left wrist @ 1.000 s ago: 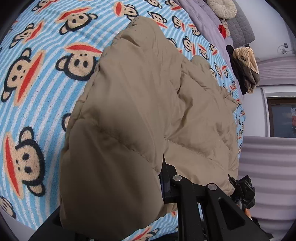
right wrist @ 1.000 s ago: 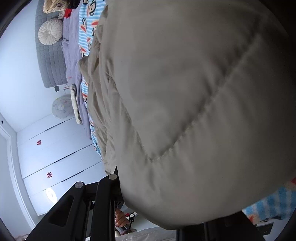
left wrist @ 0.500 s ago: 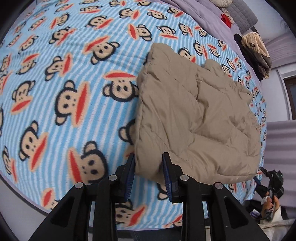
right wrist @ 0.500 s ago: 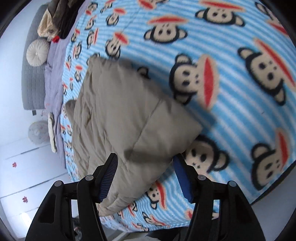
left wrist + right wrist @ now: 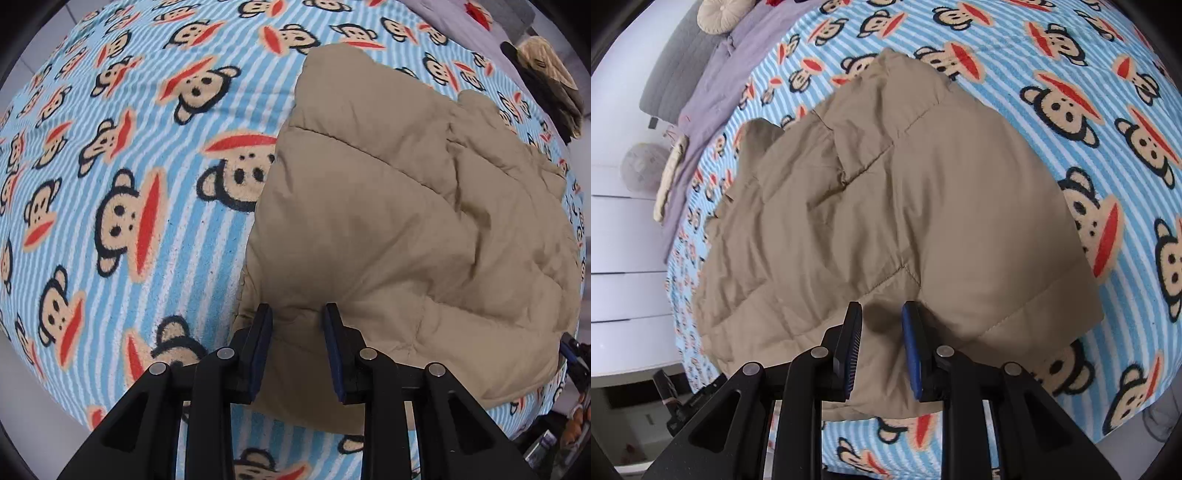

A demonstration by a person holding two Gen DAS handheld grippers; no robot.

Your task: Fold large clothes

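Here a puffy, quilted tan down jacket lies folded into a rough, rounded rectangle on the bed, its matte fabric stitched into broad padded panels and creased where the layers overlap. Under it spreads a fleecy bed blanket in blue and white stripes, printed all over with cartoon monkey faces with wide red mouths.

The left hand-held gripper, black with blue pads, points down at the near edge of the jacket. Its jaws stand at a narrow gap with the jacket's hem between them; whether the pads press the cloth I cannot tell. The right hand-held gripper hangs over the jacket's other near corner, its jaws closing, with a soft fold of tan fabric bulging up between the pads; the pads seem apart from the cloth.

Beyond the jacket, toward the head of the bed, lies a smooth lilac sheet, then a grey quilted headboard with a round, pleated cream cushion against it. In the left view a heap of dark and tan striped clothing sits at the bed's far edge. White panelled cupboard fronts stand beside the bed in the right view.
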